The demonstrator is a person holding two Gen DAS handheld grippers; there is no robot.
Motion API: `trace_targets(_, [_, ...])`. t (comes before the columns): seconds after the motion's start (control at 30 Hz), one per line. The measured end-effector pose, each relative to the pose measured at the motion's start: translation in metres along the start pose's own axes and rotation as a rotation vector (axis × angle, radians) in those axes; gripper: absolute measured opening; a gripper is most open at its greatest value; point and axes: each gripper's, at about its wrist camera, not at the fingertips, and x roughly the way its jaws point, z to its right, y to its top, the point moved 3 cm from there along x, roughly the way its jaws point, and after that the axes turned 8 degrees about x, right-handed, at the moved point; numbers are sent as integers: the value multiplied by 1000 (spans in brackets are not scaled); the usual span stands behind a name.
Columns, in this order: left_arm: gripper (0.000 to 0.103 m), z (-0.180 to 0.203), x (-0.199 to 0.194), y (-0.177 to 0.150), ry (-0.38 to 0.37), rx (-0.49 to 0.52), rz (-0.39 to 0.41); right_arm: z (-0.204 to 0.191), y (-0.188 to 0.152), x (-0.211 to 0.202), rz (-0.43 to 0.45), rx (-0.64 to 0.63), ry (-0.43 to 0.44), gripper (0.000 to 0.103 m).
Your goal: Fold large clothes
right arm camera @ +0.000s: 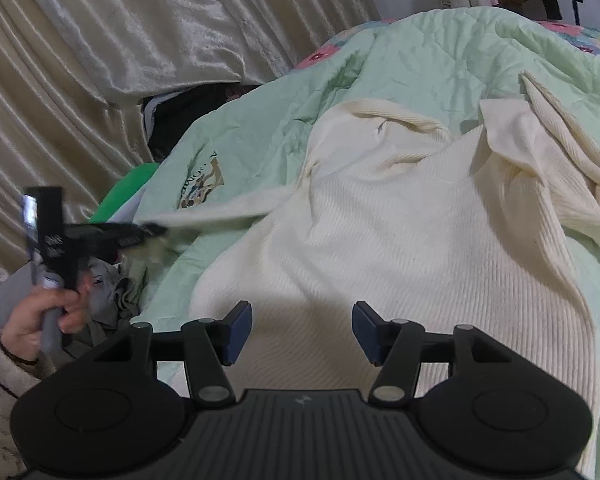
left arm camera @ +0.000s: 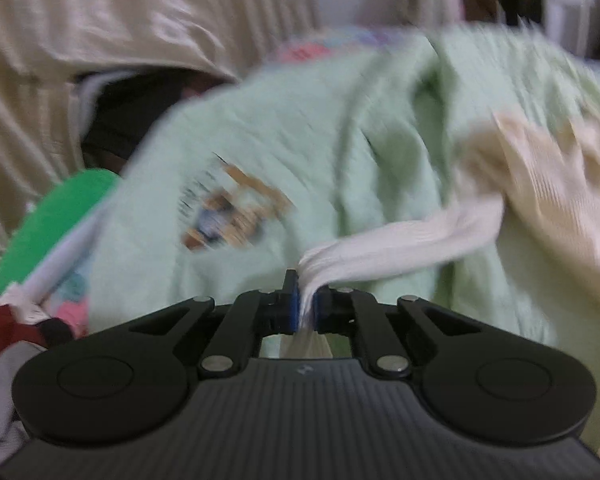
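While the left gripper (left arm camera: 306,304) is clamped on the cream sweater's sleeve (left arm camera: 400,248), that sleeve runs rightward to the sweater (right arm camera: 400,240) on the green quilt (right arm camera: 260,128); the right gripper (right arm camera: 302,334), fingers apart, hovers nearer its hem

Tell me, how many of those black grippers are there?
2. The left gripper is clamped on the cream sweater's sleeve, off to the left. The right gripper hovers open over the sweater's body.
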Motion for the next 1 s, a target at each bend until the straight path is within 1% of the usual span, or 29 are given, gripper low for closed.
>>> trace_targets(0.03, [6, -6, -2, 6, 15, -21, 14, 3, 0, -2, 4, 10, 0, 58])
trace_targets(0.07, [6, -16, -5, 16, 50, -51, 41, 5, 0, -2, 7, 18, -2, 59])
trace_targets(0.1, [6, -29, -9, 31, 106, -85, 82, 9, 1, -4, 10, 30, -5, 60])
trace_targets(0.13, [6, -38, -11, 41, 144, -109, 111, 15, 2, -6, 14, 41, -11, 60])
trace_targets(0.17, [6, -46, -13, 50, 161, -143, 133, 19, 2, -7, 16, 55, -19, 60])
trace_targets(0.23, [6, -68, -14, 73, 187, -233, 180, 27, 3, -9, 15, 77, -29, 60])
trace_targets(0.3, [6, -81, -18, 106, 201, -287, 254, 33, 2, -11, 10, 87, -28, 60])
trace_targets(0.37, [6, -69, -28, 132, 152, -265, 331, 38, 2, -13, 10, 93, -21, 60])
trace_targets(0.43, [6, -48, -40, 147, 108, -215, 376, 44, 3, -17, 17, 108, -12, 60])
trace_targets(0.47, [6, -26, -48, 153, 73, -169, 406, 47, 5, -20, 23, 118, -7, 60])
trace_targets(0.57, [6, 57, -75, 170, -59, 6, 515, 62, 13, -30, 53, 159, 1, 61])
trace_targets(0.6, [7, 90, -77, 167, -95, 87, 523, 72, 17, -36, 72, 185, -2, 61])
trace_targets(0.67, [11, 159, -75, 148, -155, 277, 500, 87, 24, -44, 105, 228, -18, 61])
trace_targets(0.7, [22, 193, -74, 138, -185, 373, 488, 99, 28, -50, 129, 258, -38, 62])
trace_targets(0.77, [37, 262, -71, 118, -245, 563, 460, 118, 34, -57, 160, 304, -78, 62])
trace_targets(0.8, [37, 297, -70, 108, -274, 658, 444, 127, 37, -59, 173, 320, -94, 62])
trace_targets(0.83, [37, 321, -65, 95, -277, 722, 441, 132, 38, -60, 181, 331, -106, 62])
trace_targets(0.87, [38, 329, -58, 88, -274, 729, 425, 139, 41, -61, 189, 343, -124, 62])
trace_targets(0.9, [45, 331, -52, 86, -278, 712, 398, 149, 44, -63, 205, 355, -145, 62])
trace_targets(0.93, [48, 331, -48, 86, -285, 689, 371, 157, 48, -65, 216, 365, -159, 62])
trace_targets(0.97, [54, 321, -40, 91, -308, 621, 324, 162, 50, -66, 219, 370, -165, 62])
trace_targets(1.0, [63, 305, -29, 97, -341, 527, 264, 171, 56, -67, 228, 381, -176, 62])
